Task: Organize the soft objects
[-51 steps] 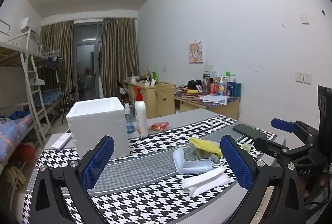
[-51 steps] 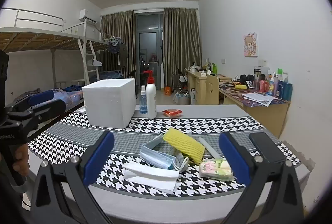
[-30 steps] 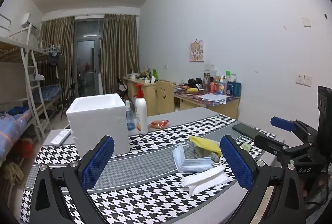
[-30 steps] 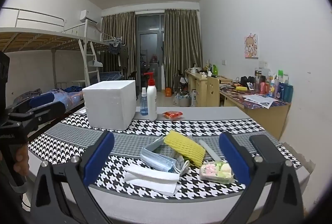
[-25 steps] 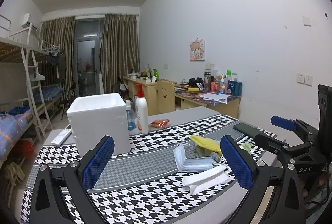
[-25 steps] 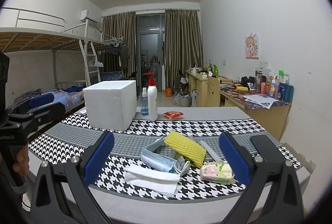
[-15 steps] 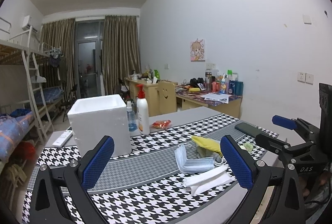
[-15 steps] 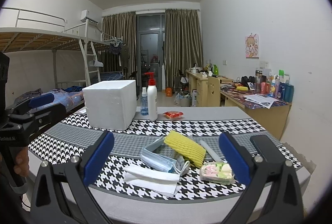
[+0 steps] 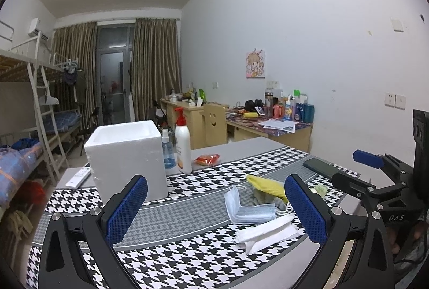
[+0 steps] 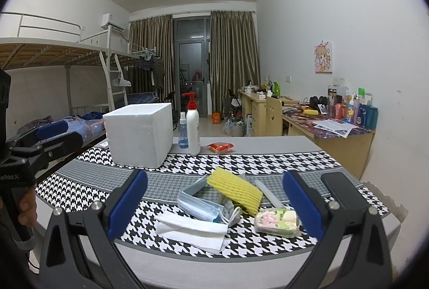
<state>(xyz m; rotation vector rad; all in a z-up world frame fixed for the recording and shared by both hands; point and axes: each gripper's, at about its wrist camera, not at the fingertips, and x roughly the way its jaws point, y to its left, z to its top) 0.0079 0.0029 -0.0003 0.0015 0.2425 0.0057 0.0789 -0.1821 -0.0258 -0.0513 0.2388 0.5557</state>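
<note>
A pile of soft things lies on the houndstooth cloth: blue face masks (image 10: 199, 204) (image 9: 248, 211), a yellow foam net (image 10: 236, 191) (image 9: 266, 186), white folded tissues (image 10: 191, 227) (image 9: 268, 234) and a wrapped pastel sponge (image 10: 277, 219). A white foam box (image 10: 139, 137) (image 9: 126, 155) stands open-topped at the back left. My left gripper (image 9: 214, 211) is open and empty, short of the pile. My right gripper (image 10: 214, 204) is open and empty, in front of the pile.
A pump bottle (image 10: 193, 131) and a small spray bottle (image 10: 183, 137) stand beside the box, with a red packet (image 10: 220, 147) near them. A black phone (image 10: 339, 188) lies at the right. A remote (image 9: 79, 176) lies left of the box. Desks and a bunk bed stand behind.
Both grippers stay open and almost still. The left wrist view has shifted very slightly; the objects on the table have not moved.
</note>
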